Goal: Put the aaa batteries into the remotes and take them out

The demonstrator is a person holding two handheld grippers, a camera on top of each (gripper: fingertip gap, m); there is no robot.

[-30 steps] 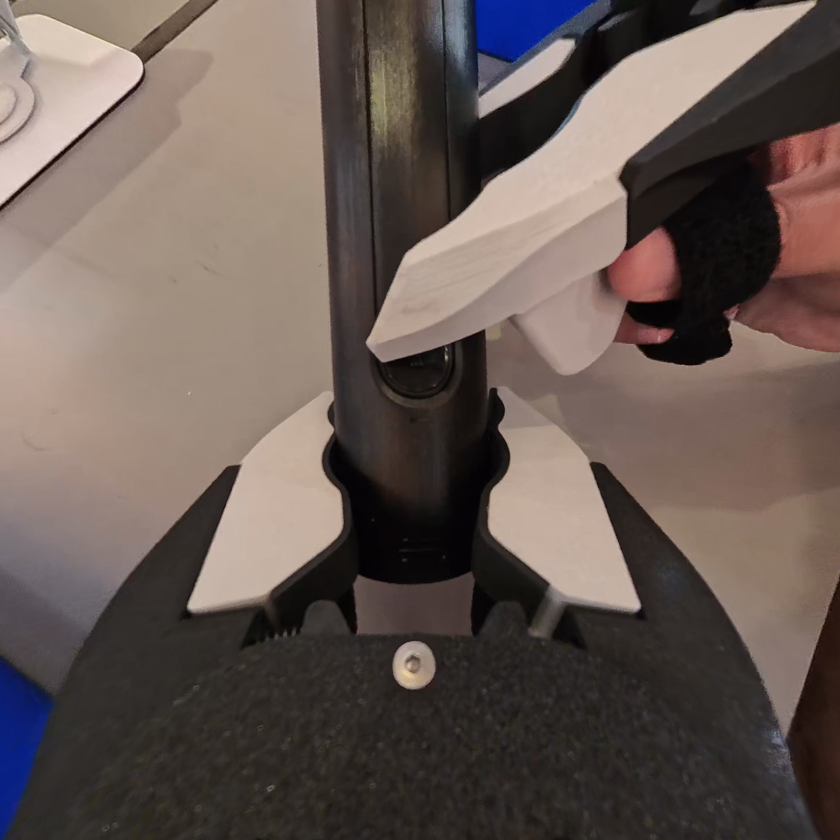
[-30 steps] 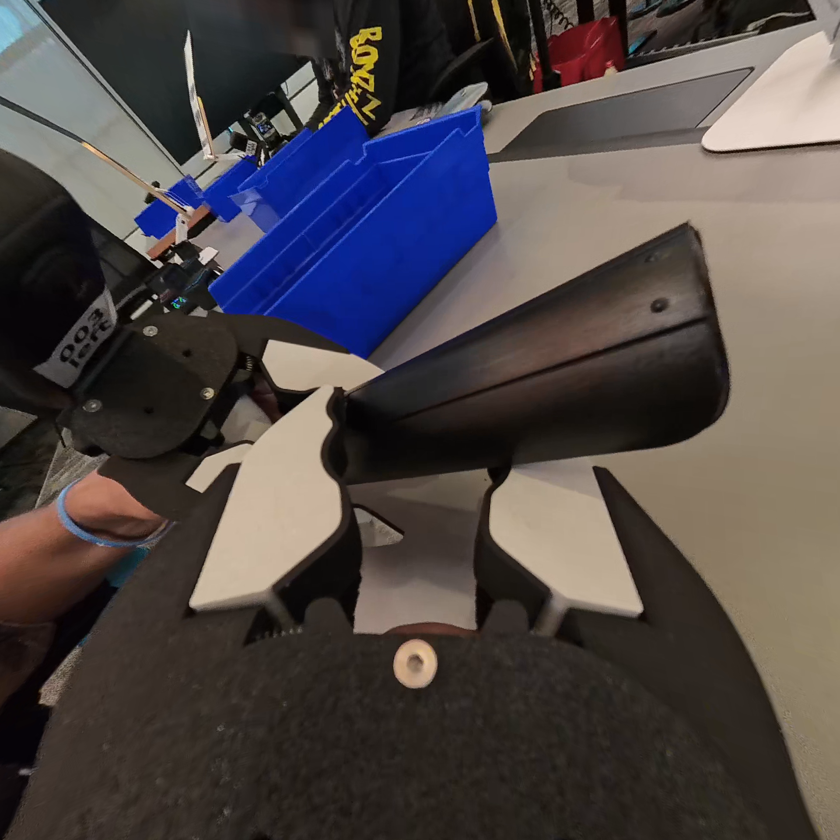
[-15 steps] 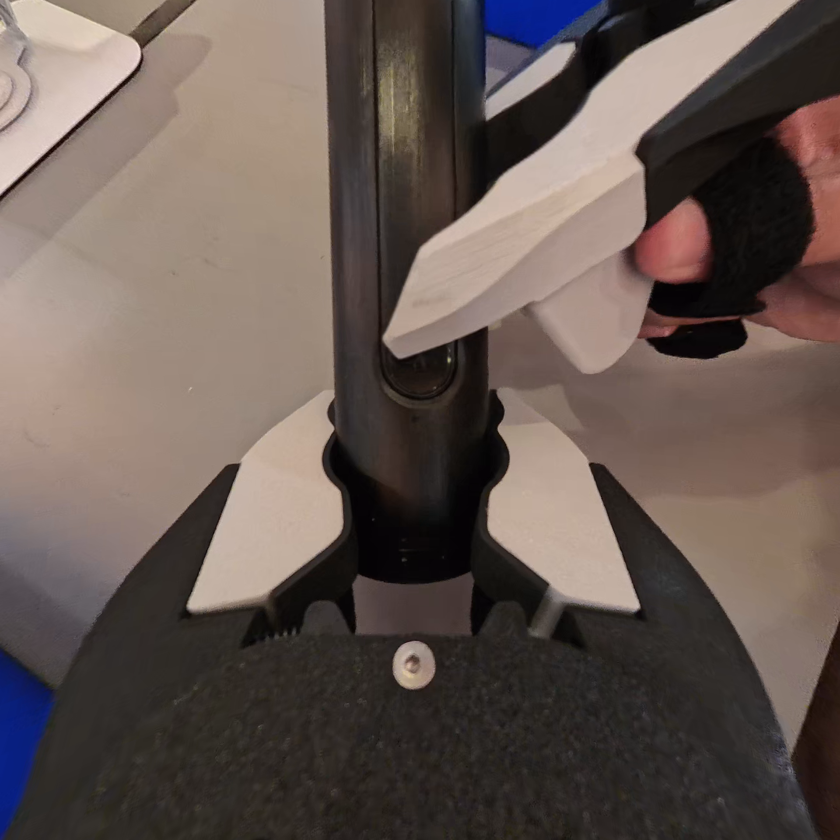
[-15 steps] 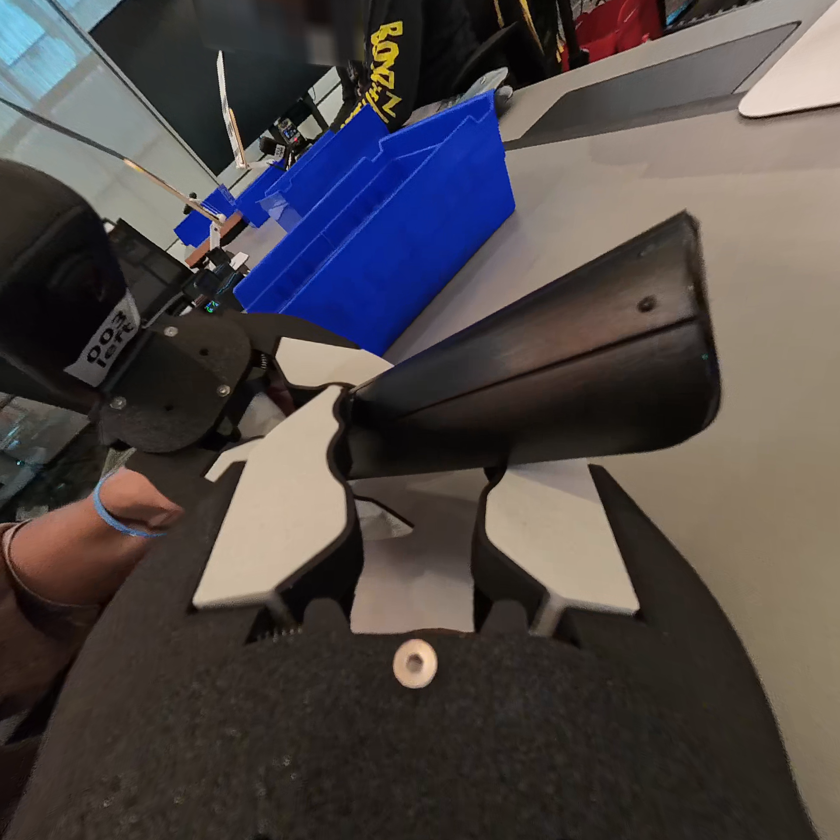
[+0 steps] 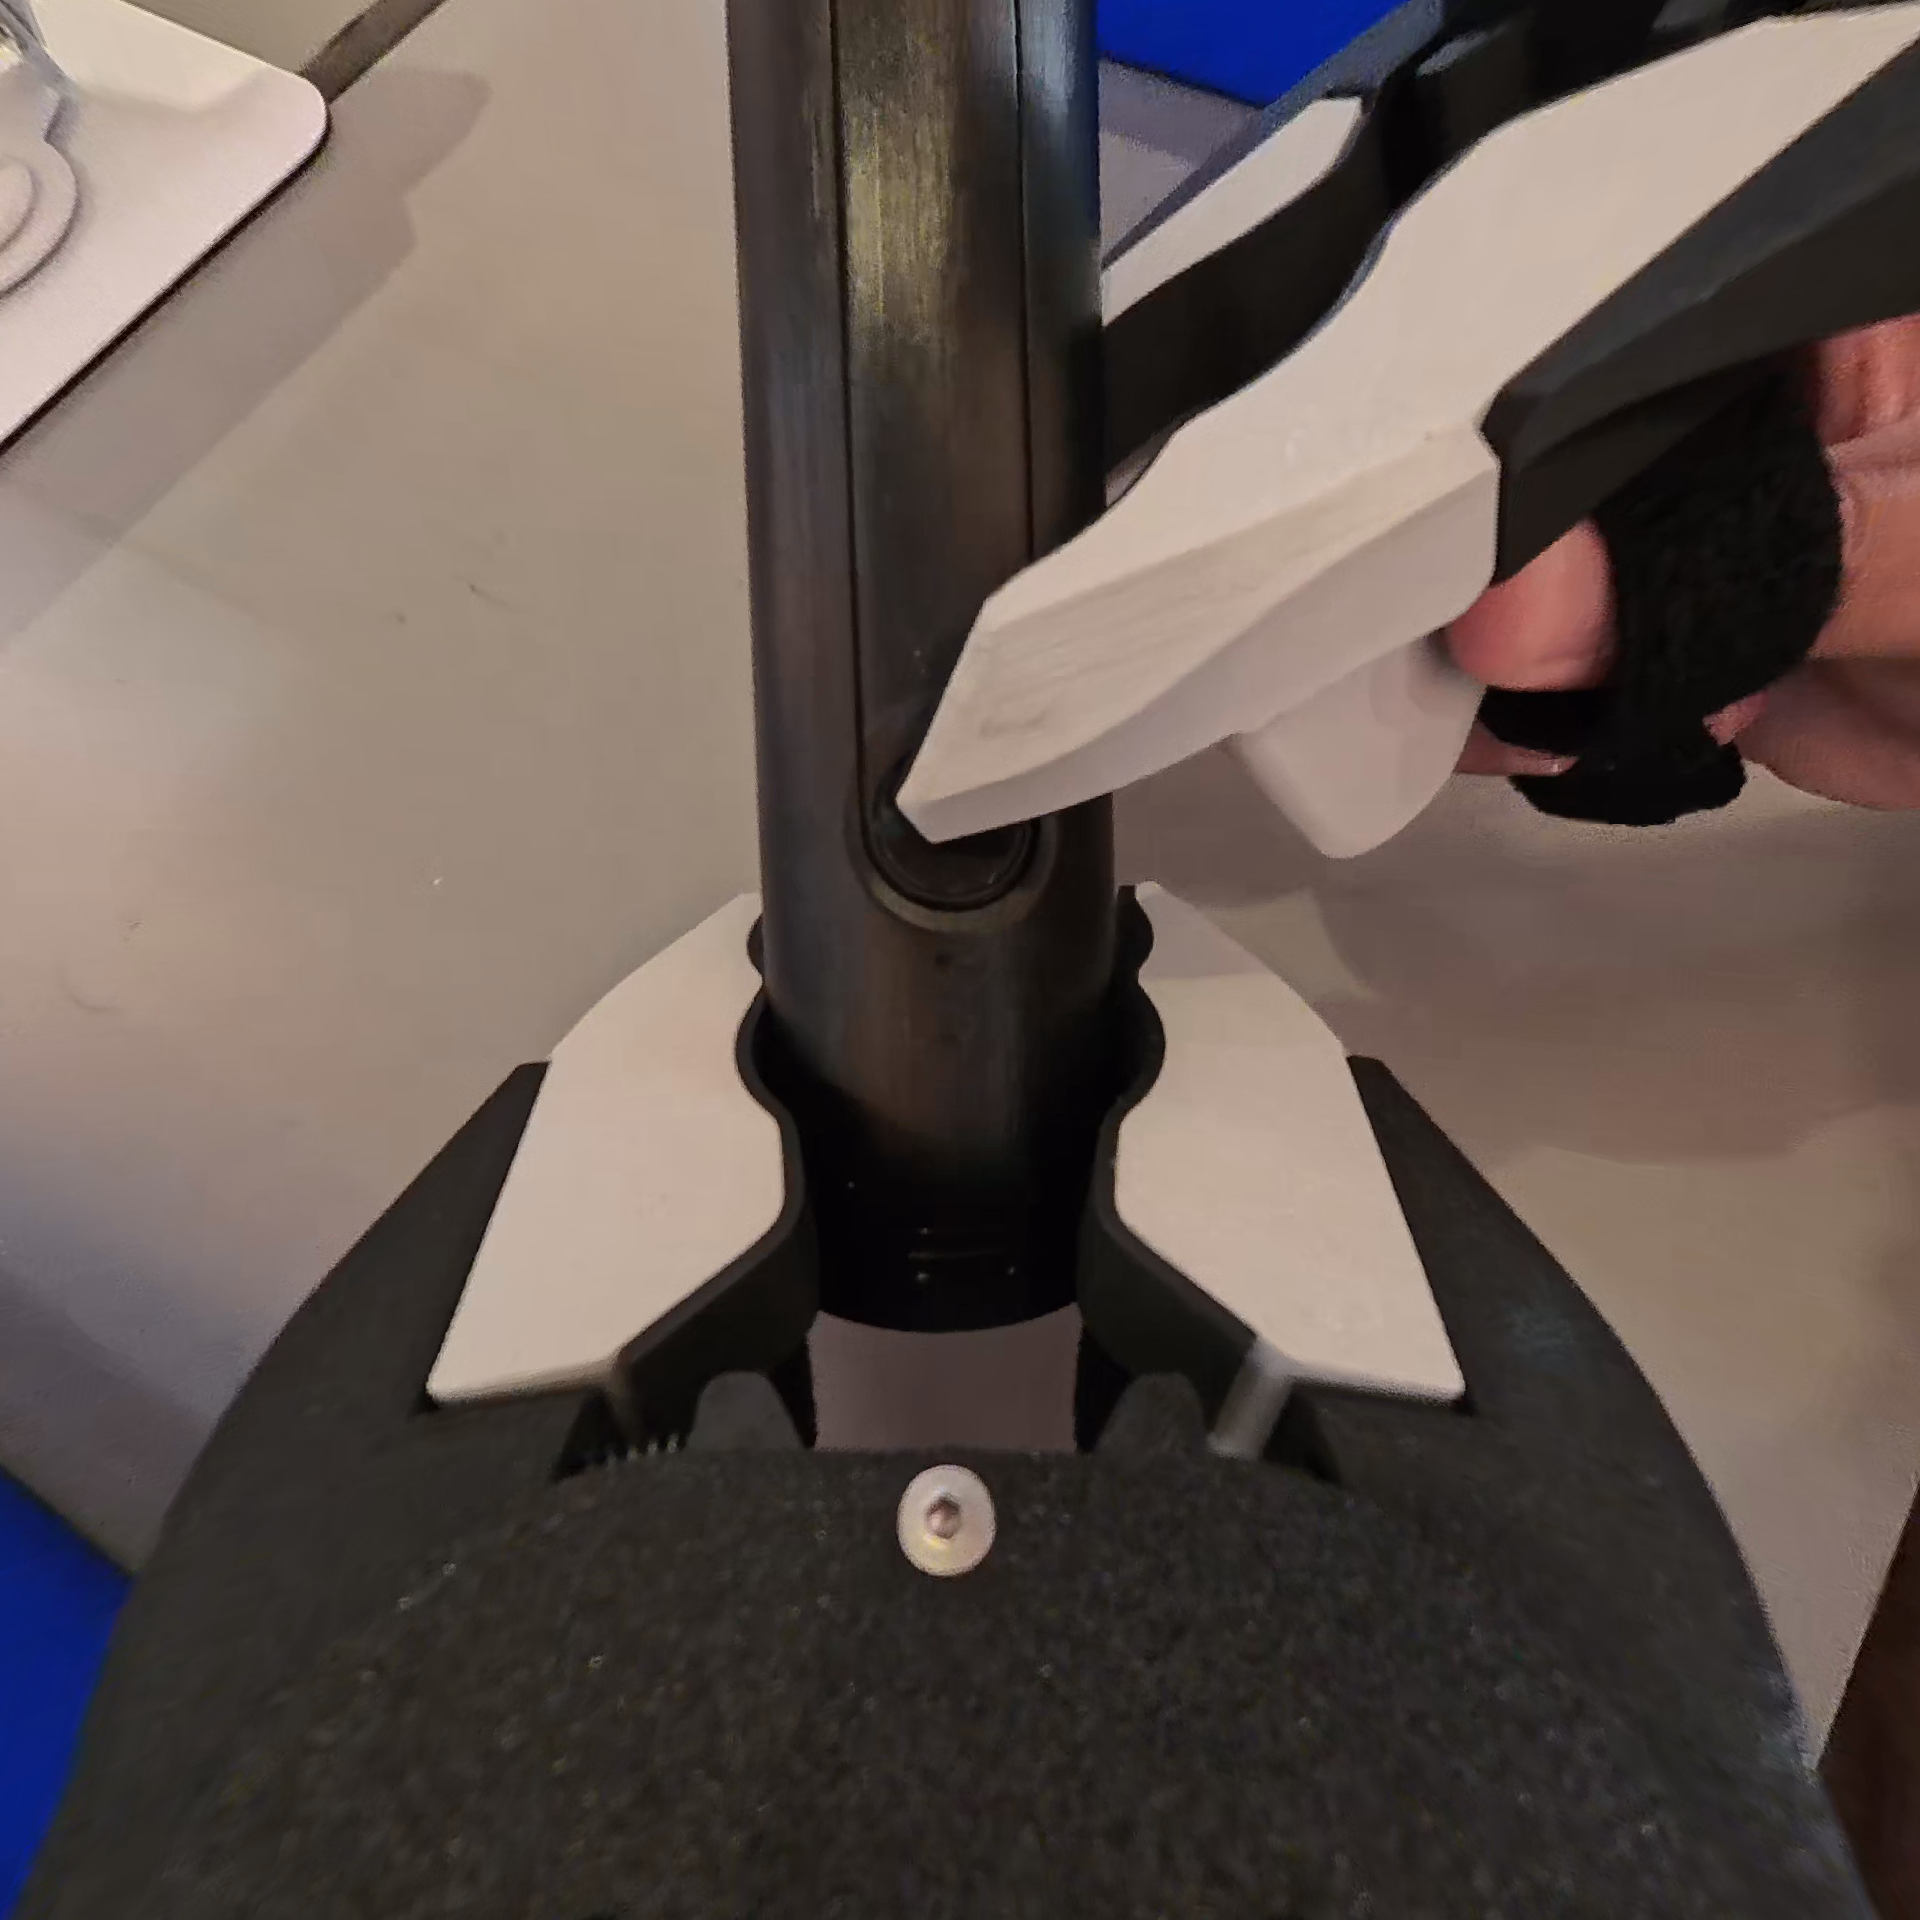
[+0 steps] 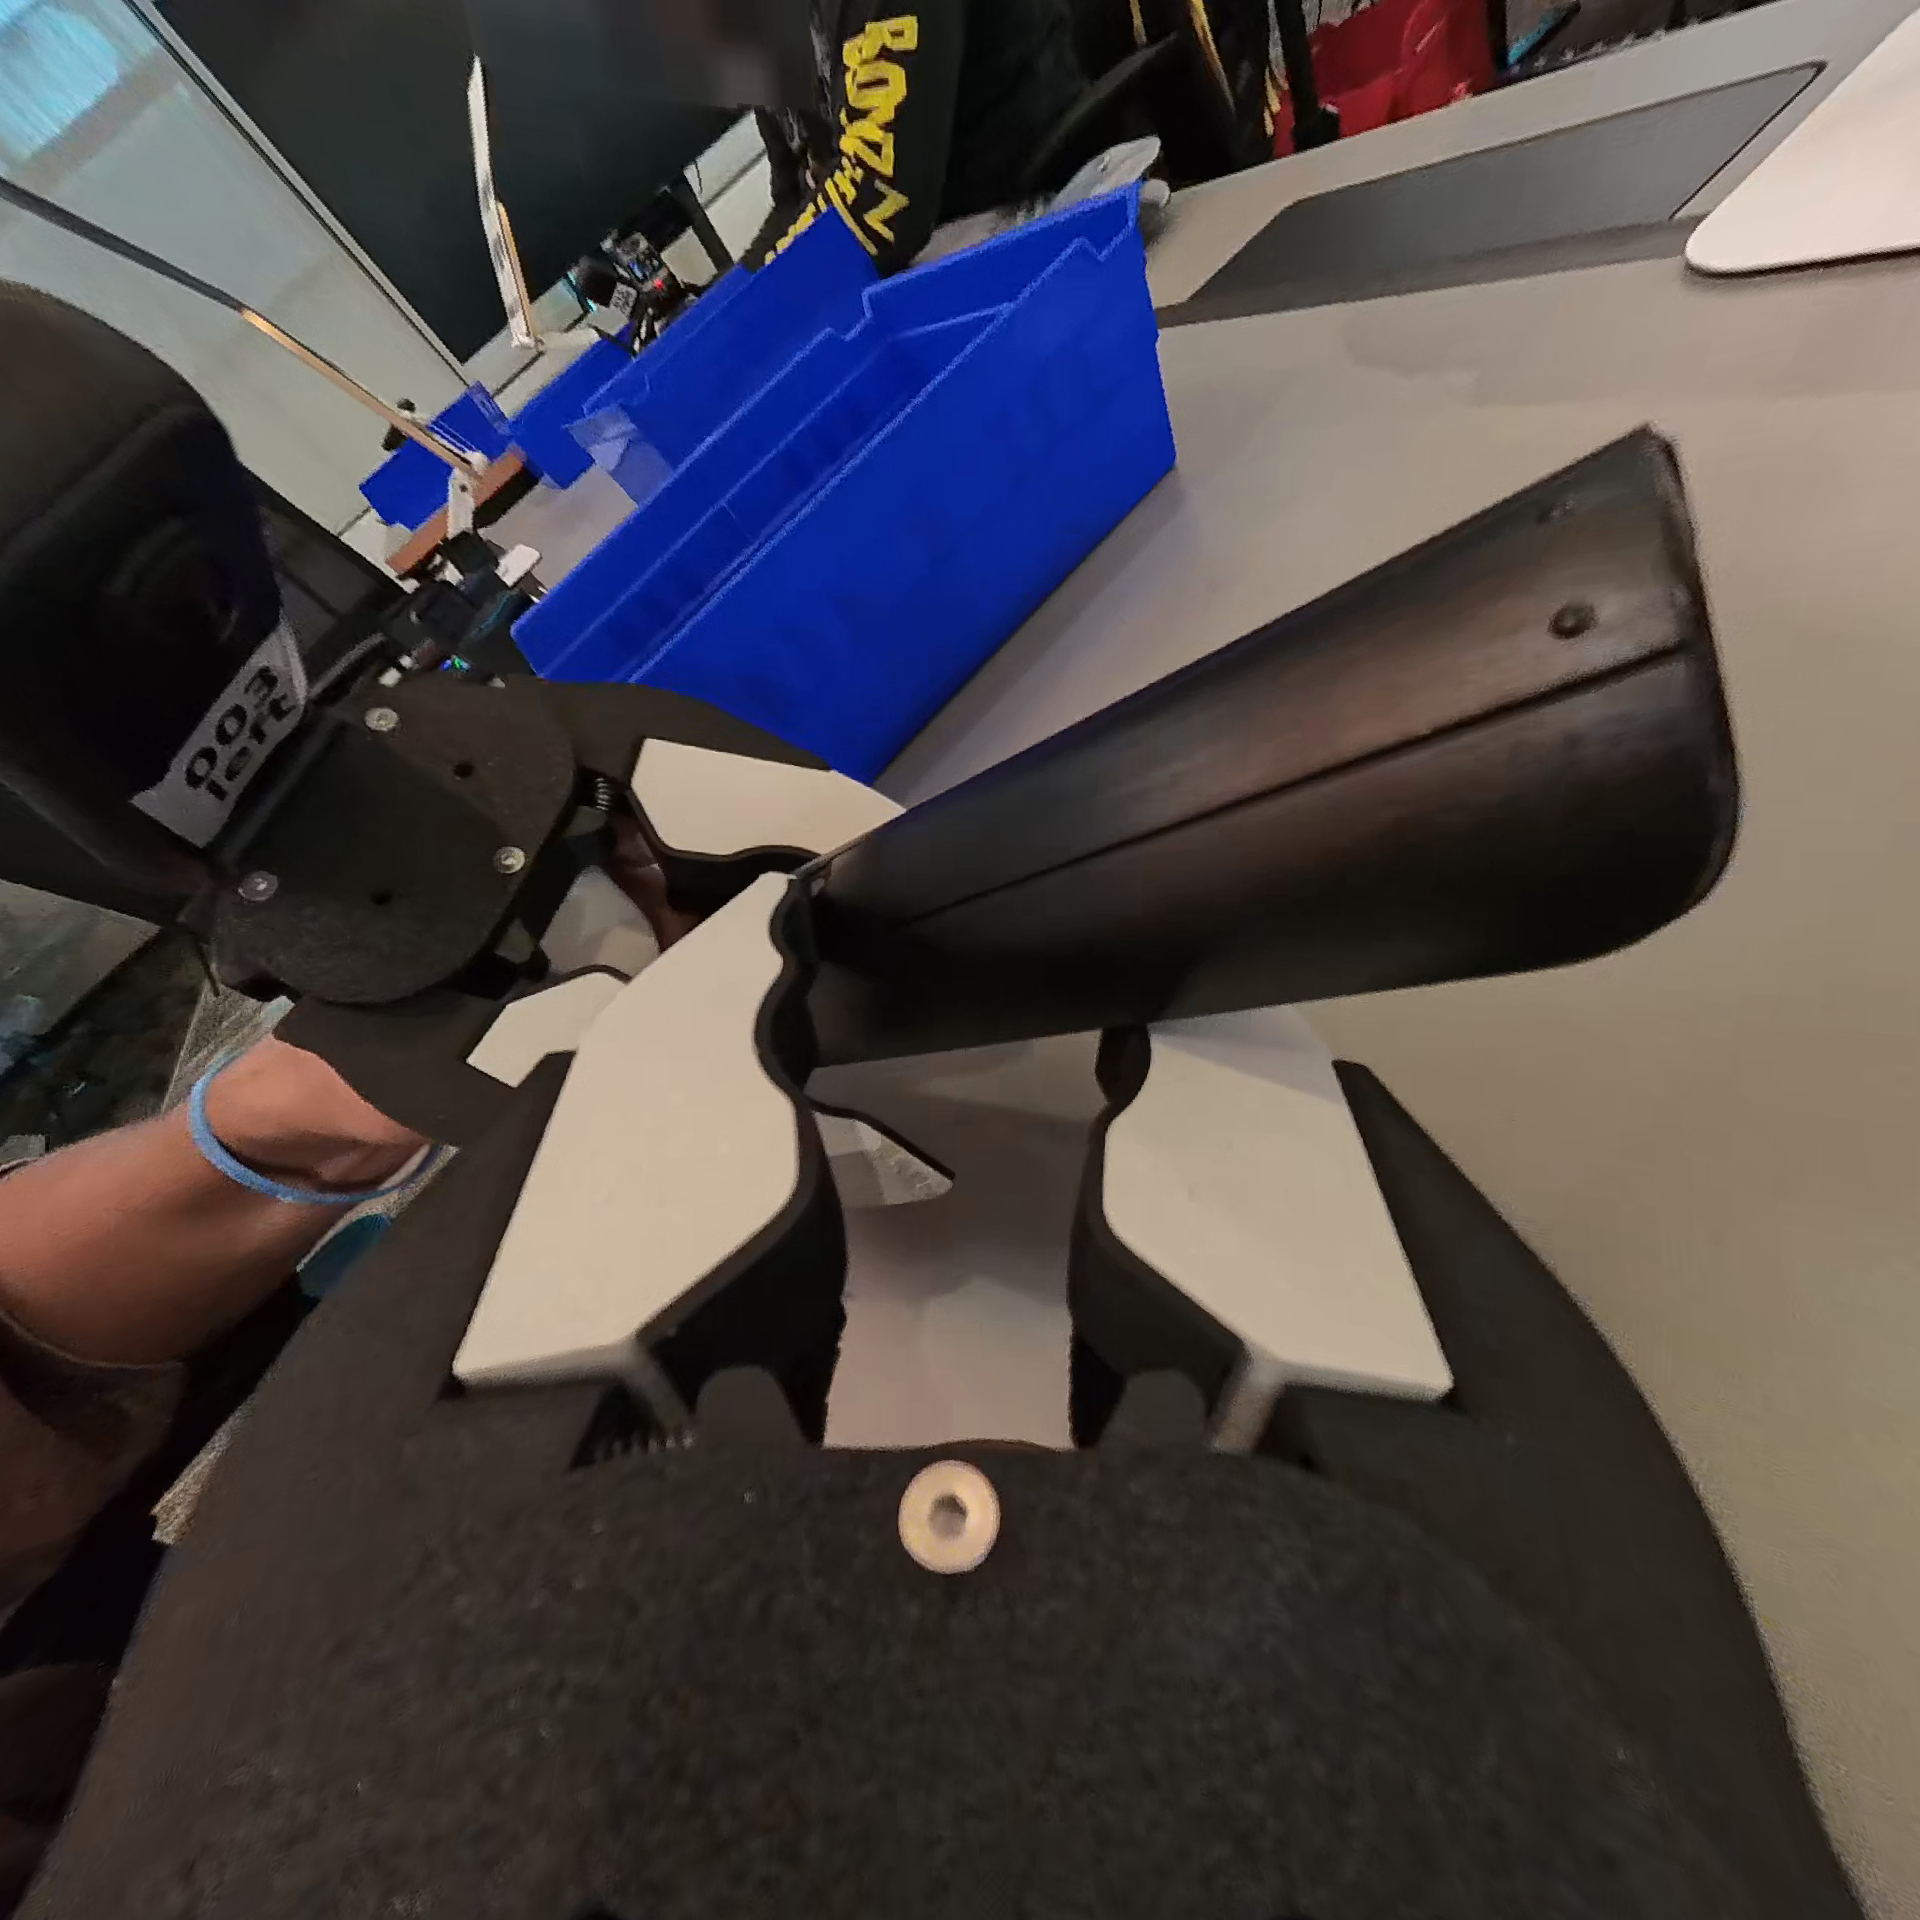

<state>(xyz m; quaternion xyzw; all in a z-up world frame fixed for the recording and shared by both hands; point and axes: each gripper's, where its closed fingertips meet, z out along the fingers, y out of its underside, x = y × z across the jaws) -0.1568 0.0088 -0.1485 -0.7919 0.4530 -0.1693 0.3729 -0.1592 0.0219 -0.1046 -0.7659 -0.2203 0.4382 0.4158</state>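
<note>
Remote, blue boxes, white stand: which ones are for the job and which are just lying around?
For the job: black remote; left gripper, clamped on its end; right gripper, one fingertip on the remote's oval dent.
Just lying about: blue bins; white stand base; grey table. No batteries show.

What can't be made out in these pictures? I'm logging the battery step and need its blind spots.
- Batteries: none visible in either view; the remote shows a closed dark shell.
- Remote's far end: cut off by the top edge, left wrist view.
- Oval recess: partly covered by a right gripper fingertip.
- Right gripper's lower finger: hidden under the remote, right wrist view.
- Blue bin contents: hidden by its walls.
</note>
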